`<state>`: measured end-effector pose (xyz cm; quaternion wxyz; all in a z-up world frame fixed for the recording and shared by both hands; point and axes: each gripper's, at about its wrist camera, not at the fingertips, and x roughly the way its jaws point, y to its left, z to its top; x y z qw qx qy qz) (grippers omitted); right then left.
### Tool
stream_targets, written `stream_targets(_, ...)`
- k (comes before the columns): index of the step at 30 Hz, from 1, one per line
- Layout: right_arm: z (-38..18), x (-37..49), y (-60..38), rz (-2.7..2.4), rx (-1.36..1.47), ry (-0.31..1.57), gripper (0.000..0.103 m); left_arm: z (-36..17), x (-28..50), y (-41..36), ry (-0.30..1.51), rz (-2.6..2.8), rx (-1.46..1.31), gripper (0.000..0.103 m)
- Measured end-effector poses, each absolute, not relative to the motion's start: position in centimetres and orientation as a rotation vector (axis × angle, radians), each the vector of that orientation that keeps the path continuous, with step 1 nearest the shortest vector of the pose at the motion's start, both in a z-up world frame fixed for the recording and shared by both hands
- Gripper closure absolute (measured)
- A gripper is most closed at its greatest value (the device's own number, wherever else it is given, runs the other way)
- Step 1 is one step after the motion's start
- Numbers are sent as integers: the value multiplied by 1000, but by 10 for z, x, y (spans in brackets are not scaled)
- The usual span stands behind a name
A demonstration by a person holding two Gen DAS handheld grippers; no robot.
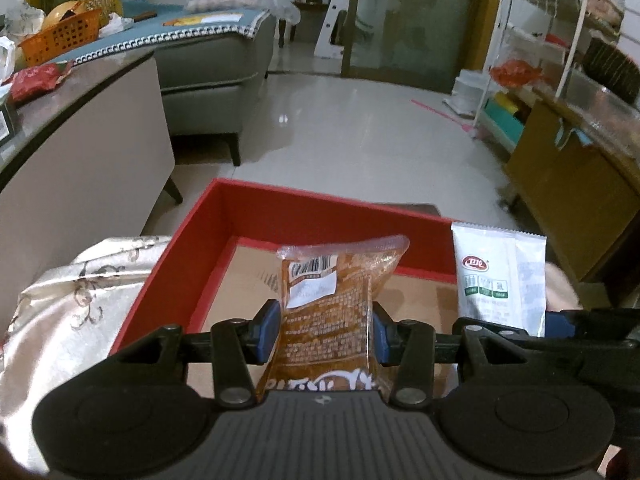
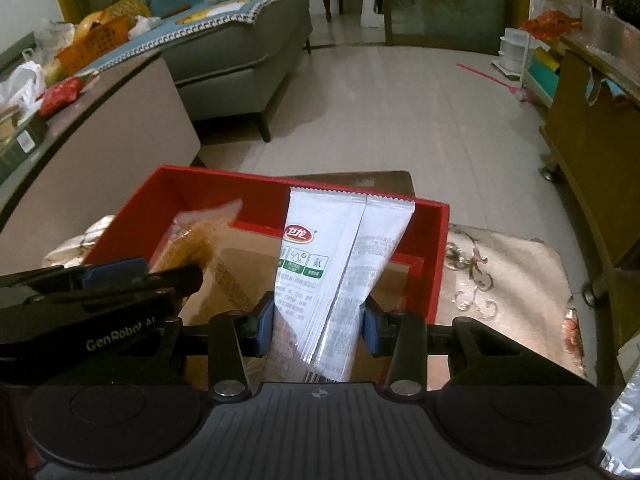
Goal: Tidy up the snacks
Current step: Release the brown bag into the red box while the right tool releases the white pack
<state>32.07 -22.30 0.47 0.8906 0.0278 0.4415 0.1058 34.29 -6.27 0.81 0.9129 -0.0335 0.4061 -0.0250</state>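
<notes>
- The left gripper is seen pinching an orange snack packet at its waist, the blue pads pressed into both sides so that the film is squeezed inward.
- The right gripper is seen pinching a white snack packet in the same way, with the packet held upright and leaning slightly to the right.
- Both packets are held above the red box, whose brown floor appears bare beneath them; the orange packet is on the left, the white packet on the right, the two well apart but the grippers close side by side.
- The orange packet could be crushed or burst if squeezed harder, since it is already deformed at the grip.
- The white packet could slide out early, because only a narrow band of slick film is held between the pads.
- The two grippers could be knocked together during the lowering, as the right gripper's arm already reaches just beside the left one.
- A packet could be dropped across the box's far wall or outside onto the patterned cloth if released too high; how far the lower ends sit above the floor cannot be judged well, being hidden behind the gripper bodies.
</notes>
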Motion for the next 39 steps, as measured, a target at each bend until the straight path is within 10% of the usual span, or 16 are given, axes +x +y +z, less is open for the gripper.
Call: stream_targets(39, -18, 296, -186, 230, -176, 1000, 40, -26, 315, -54, 1059, 14, 13, 50)
